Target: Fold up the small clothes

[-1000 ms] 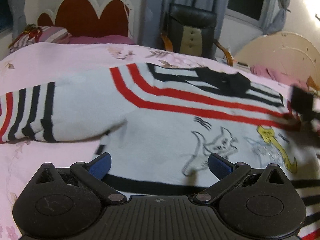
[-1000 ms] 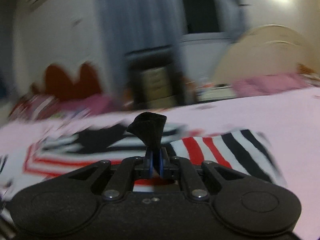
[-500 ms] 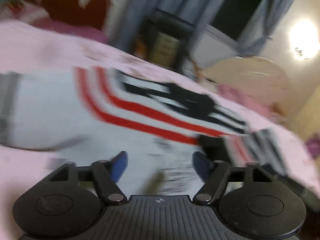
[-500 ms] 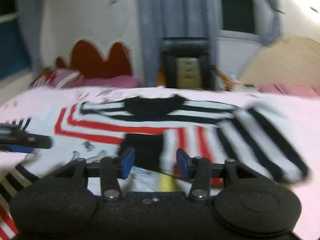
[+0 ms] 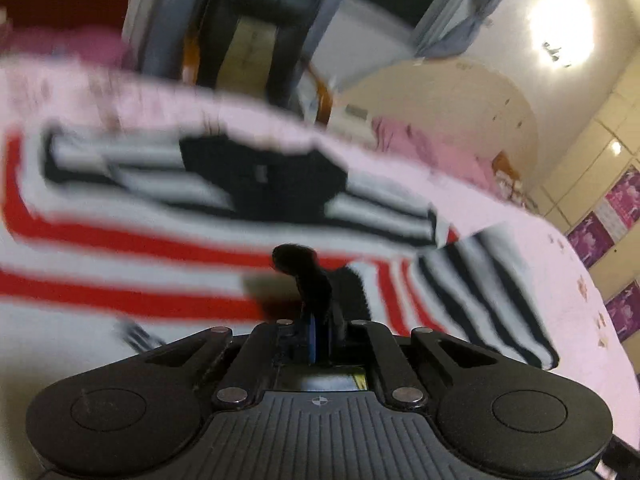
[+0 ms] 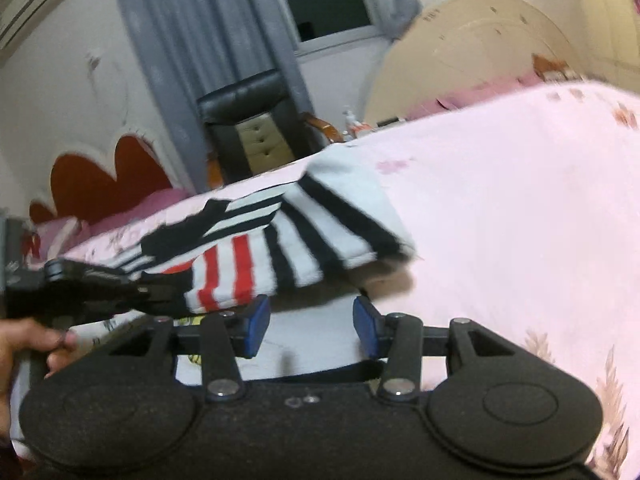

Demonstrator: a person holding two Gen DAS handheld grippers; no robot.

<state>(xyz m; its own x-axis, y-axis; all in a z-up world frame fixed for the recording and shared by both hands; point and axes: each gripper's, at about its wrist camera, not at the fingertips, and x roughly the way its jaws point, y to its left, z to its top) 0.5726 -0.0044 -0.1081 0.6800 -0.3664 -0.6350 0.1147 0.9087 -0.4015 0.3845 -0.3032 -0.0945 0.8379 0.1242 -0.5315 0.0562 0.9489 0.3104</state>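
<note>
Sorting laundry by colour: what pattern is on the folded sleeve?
The sleeve has black and white stripes, then red and white near its cuff; clearest in the right wrist view.

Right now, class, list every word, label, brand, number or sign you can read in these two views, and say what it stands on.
None can be read.
Purple posters on the wall: print too blurred.
Small tag at the sweater collar: blurred, no letters legible.
Crosshair mark on the left gripper body: a symbol, no text.
</note>
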